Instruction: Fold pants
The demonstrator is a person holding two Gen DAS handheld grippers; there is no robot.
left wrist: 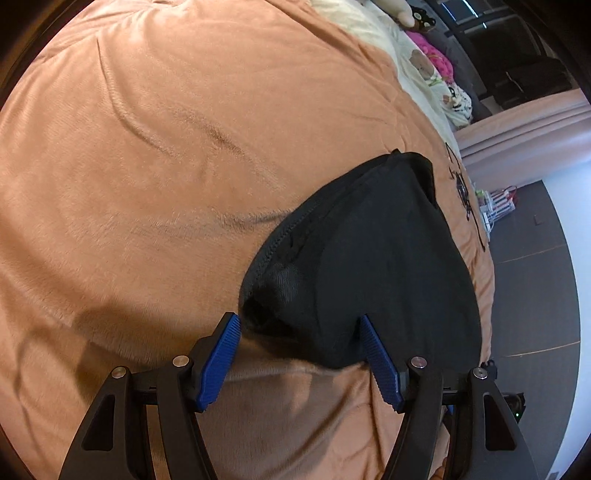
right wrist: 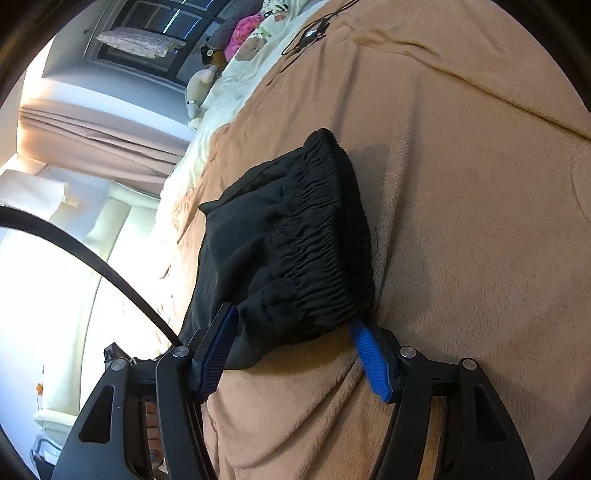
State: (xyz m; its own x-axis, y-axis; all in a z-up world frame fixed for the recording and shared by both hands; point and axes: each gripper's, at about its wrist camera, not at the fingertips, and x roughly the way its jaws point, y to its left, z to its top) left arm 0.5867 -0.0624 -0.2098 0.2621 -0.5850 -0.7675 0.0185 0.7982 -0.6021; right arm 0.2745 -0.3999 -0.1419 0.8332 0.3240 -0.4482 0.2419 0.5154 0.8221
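I find the black pants (left wrist: 373, 266) lying in a compact folded bundle on the orange-tan blanket (left wrist: 147, 166) that covers the bed. In the right wrist view the gathered elastic waistband (right wrist: 328, 229) faces up and to the right side of the bundle (right wrist: 280, 251), with smoother cloth layered beneath and to the left.

My left gripper (left wrist: 300, 325) stands wide apart, its blue ribbed pads (left wrist: 218, 363) spread either side of the near end of the bundle. The left pad sits just beside the dark opening at the bundle's corner; the right pad (left wrist: 380, 363) touches or sits just against the cloth edge. Nothing is clamped between them.

My right gripper (right wrist: 293, 317) is likewise spread wide. Its left pad (right wrist: 218, 350) lies against the lower cloth layer, and its right pad (right wrist: 371, 360) sits at the waistband's near corner, pressed into the blanket (right wrist: 461, 221). I cannot tell whether either pad is under the cloth.

Toward the far edge of the bed I note a cream sheet (right wrist: 221, 92), a pink item (right wrist: 243, 31), and a plush toy (right wrist: 201, 86). A thin black cord (right wrist: 314, 31) lies on the blanket near that far edge. Curtains (right wrist: 96, 136) hang beyond the bed's side.
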